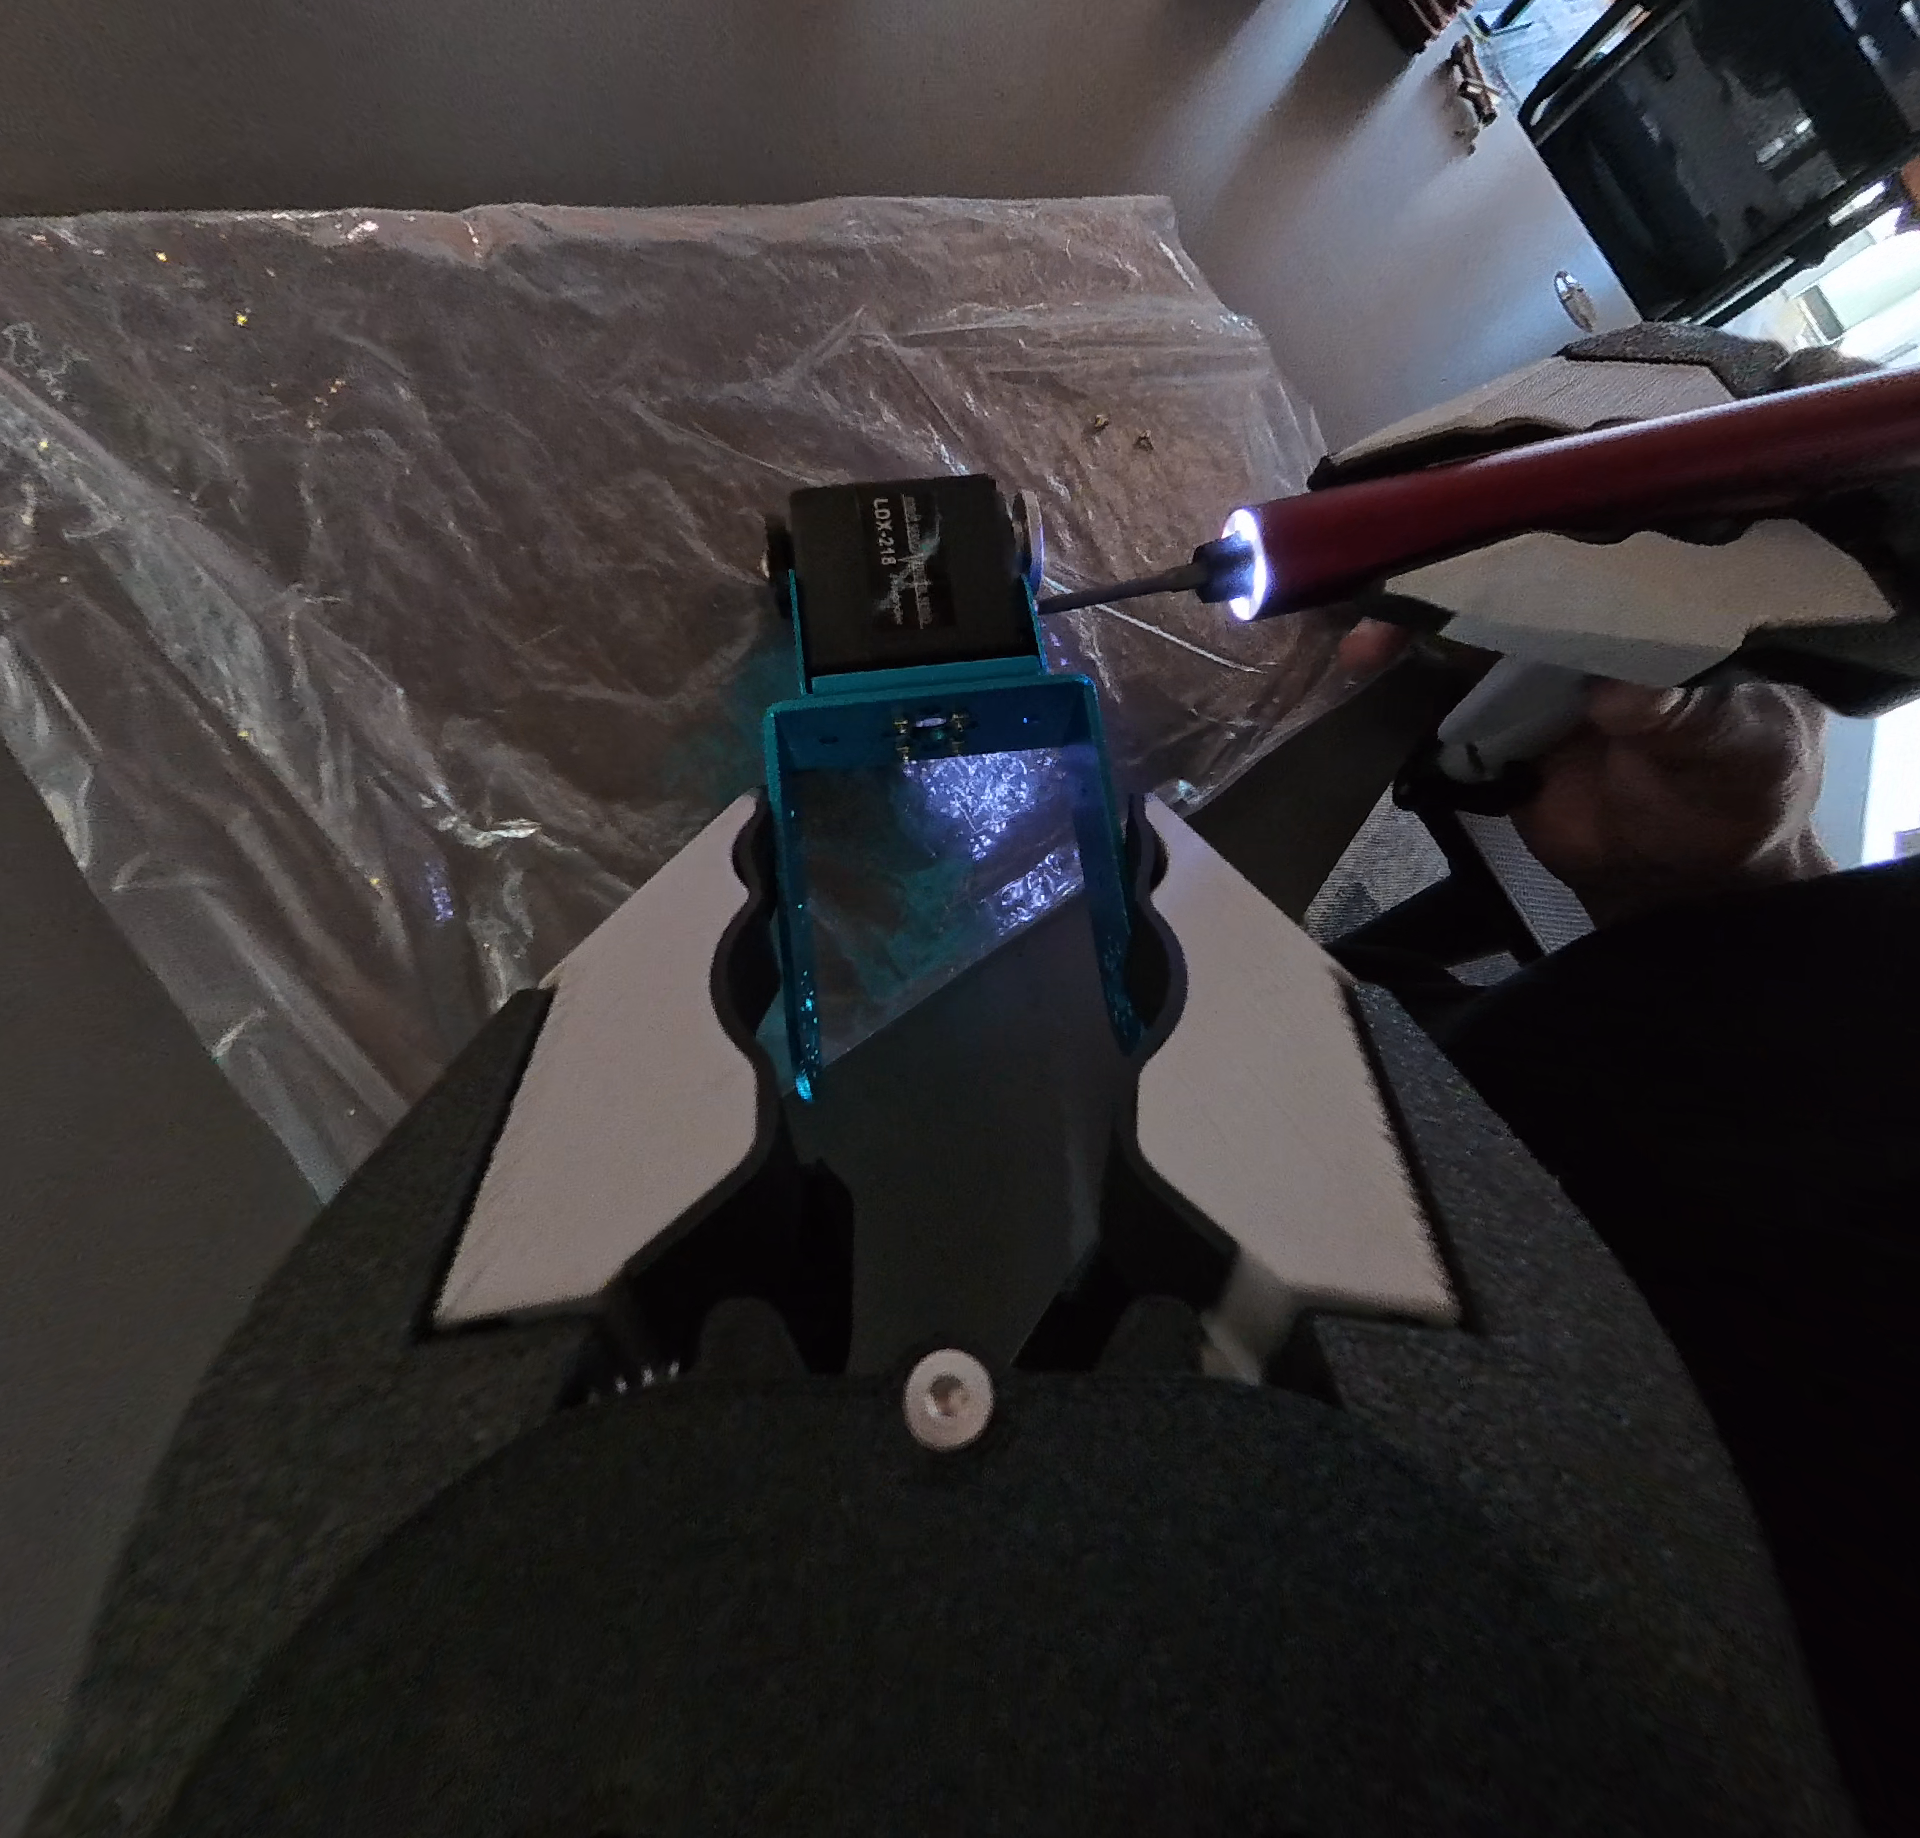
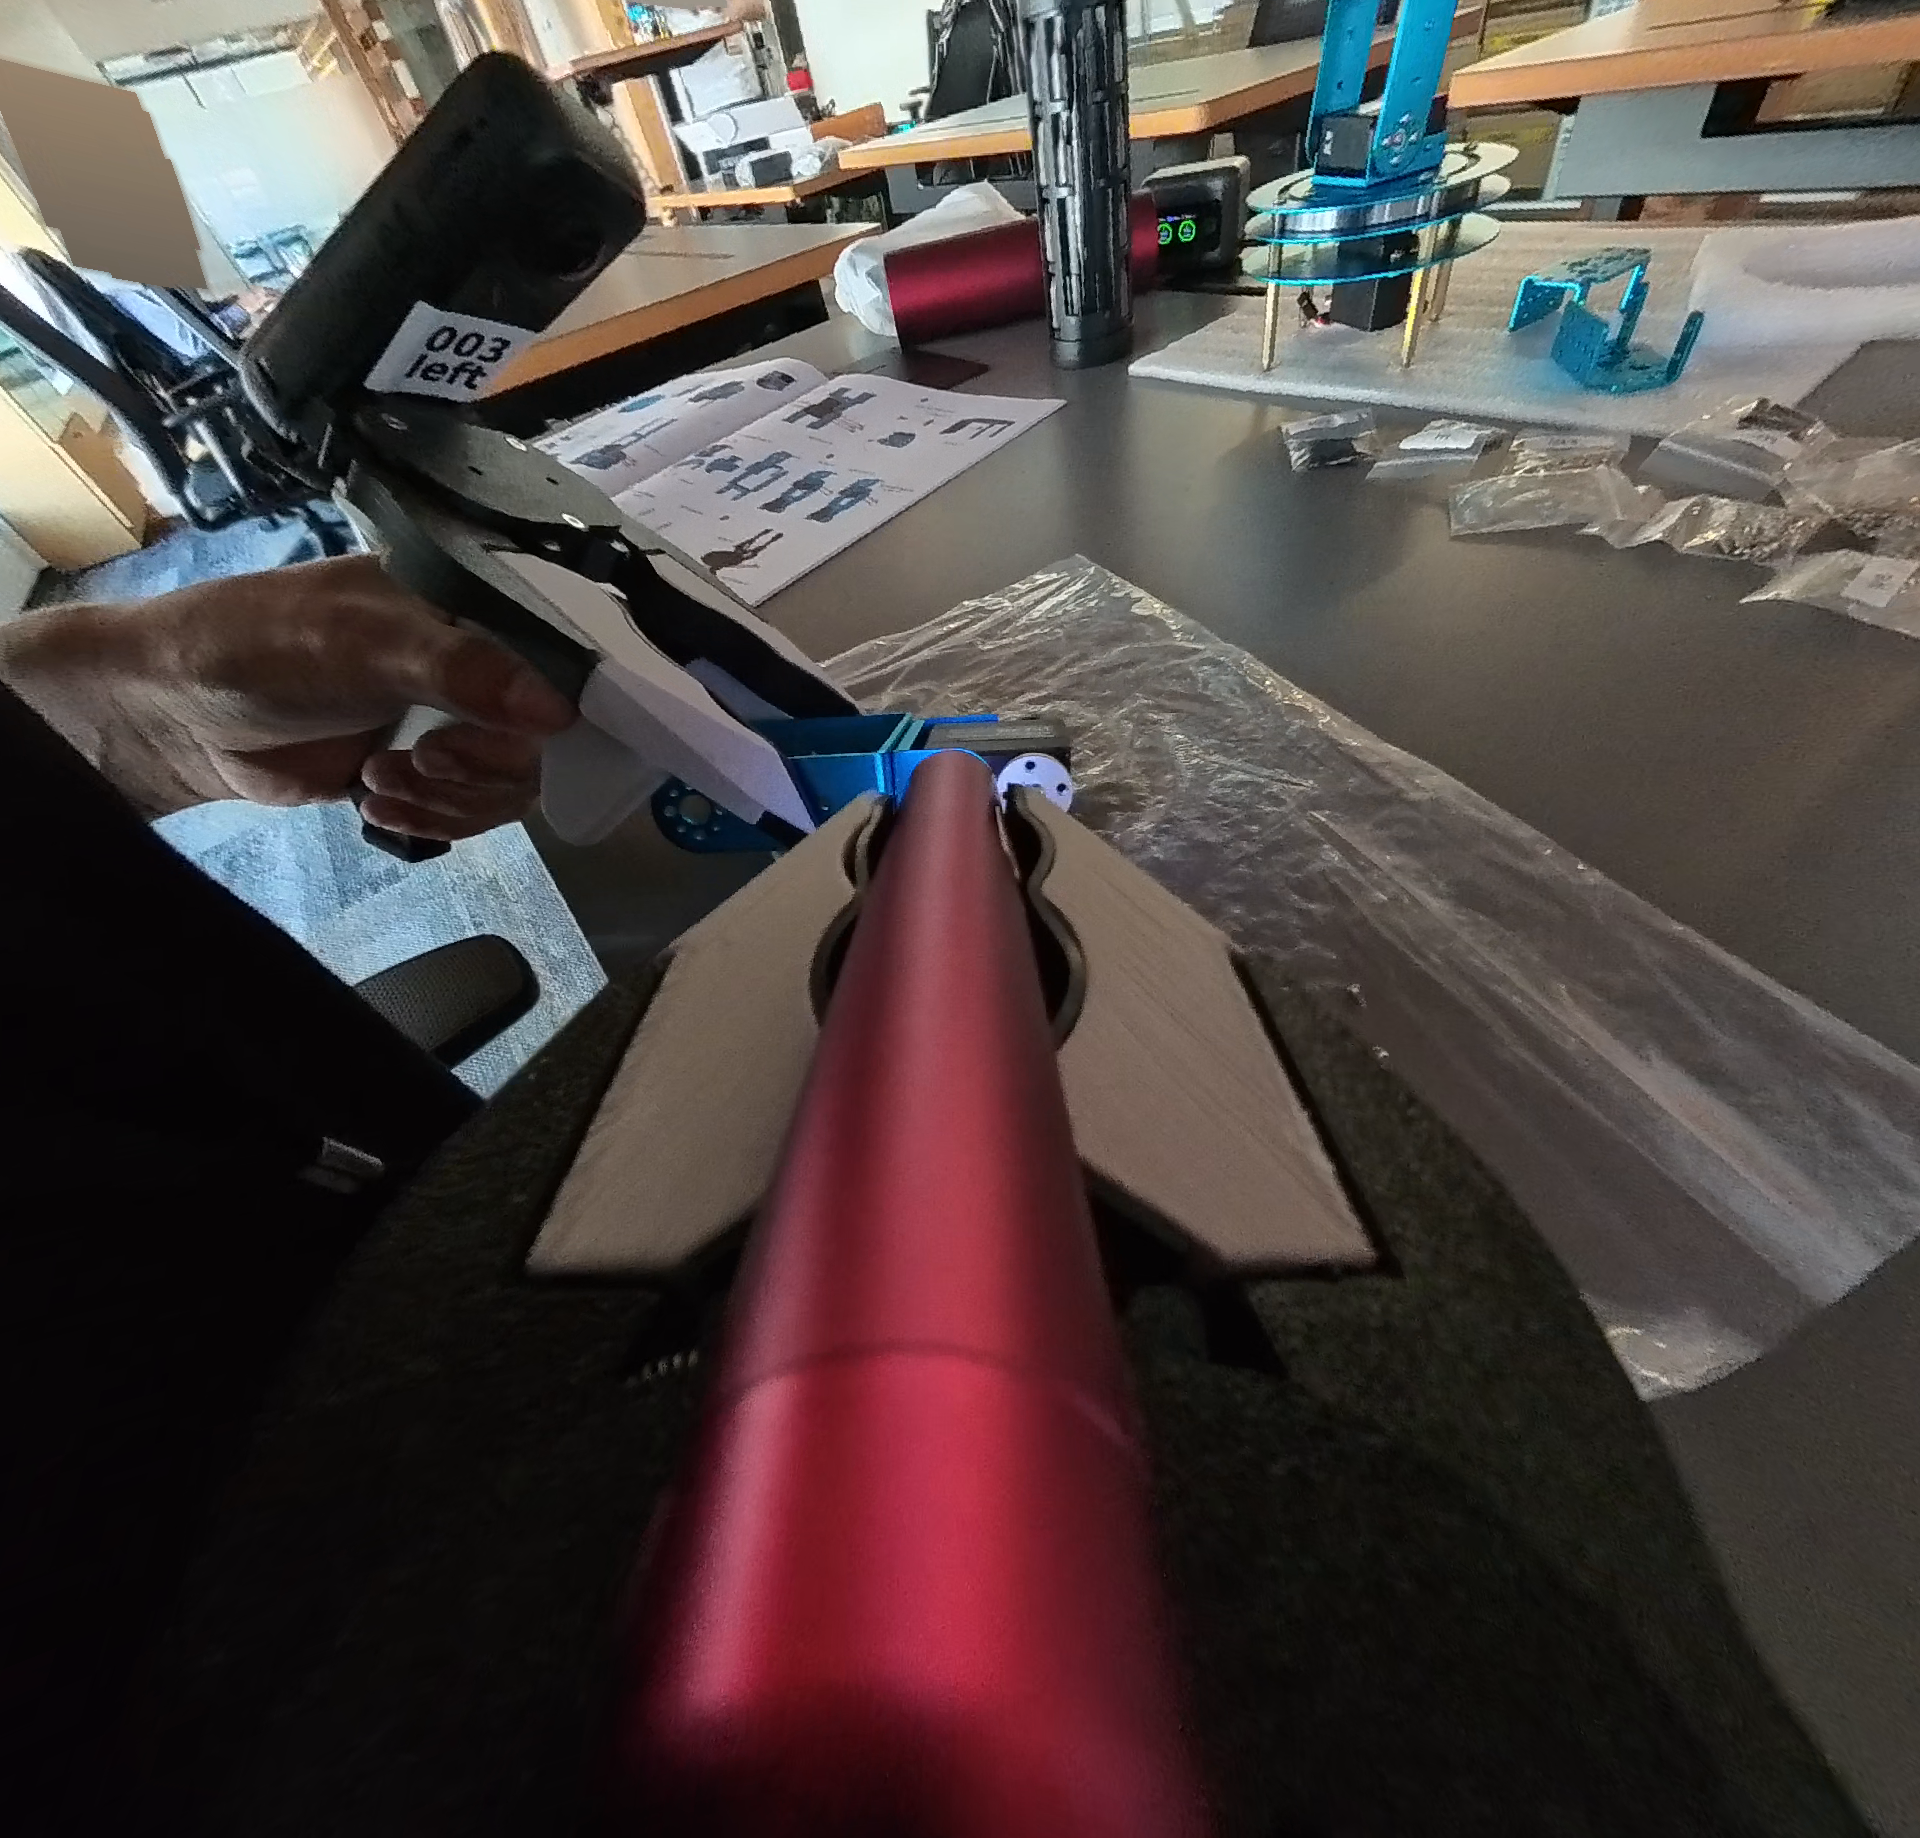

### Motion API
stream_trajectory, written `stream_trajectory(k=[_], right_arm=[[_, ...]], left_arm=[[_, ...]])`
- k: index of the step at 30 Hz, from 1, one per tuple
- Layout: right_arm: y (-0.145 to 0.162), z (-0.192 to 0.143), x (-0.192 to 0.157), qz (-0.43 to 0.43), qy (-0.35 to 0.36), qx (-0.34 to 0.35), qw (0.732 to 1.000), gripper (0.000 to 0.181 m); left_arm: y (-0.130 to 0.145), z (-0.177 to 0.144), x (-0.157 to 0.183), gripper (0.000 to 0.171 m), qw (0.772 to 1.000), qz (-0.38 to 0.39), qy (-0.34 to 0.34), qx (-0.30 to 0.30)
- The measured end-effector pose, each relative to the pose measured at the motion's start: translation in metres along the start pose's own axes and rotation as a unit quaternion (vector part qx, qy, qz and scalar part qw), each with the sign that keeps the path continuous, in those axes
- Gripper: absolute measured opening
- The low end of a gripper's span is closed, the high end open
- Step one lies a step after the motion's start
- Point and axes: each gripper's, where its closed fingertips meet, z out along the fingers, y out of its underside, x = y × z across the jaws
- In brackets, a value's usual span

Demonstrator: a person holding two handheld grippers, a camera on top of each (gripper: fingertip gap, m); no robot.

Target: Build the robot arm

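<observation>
L claw [image 1: 940,915] grips blue bracket [image 1: 831,957]; R claw [image 2: 945,822] grips red screwdriver [image 2: 914,1269].

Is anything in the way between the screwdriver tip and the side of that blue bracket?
Nothing visible. The red screwdriver, held by the right gripper, has its bit already at the blue bracket beside the black servo.

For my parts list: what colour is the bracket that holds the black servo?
Blue metal bracket, turquoise-tinted, seen best in the left wrist view.

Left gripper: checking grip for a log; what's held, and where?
The blue bracket carrying a black servo, held by its two side arms.
</observation>
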Motion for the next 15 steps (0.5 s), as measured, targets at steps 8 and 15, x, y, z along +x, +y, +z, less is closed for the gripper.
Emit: stream_trajectory(k=[8,15], right_arm=[[-0.013,-0.015,0.003,0.035,-0.019,0.025,0.999,0.021],[0.013,-0.014,0.001,-0.02,-0.024,-0.045,0.998,0.022]], left_arm=[[-0.003,-0.003,0.0,0.066,0.999,-0.037,0.029,0.01],[-0.004,-0.004,0.0,0.066,0.998,-0.053,0.039,0.013]])
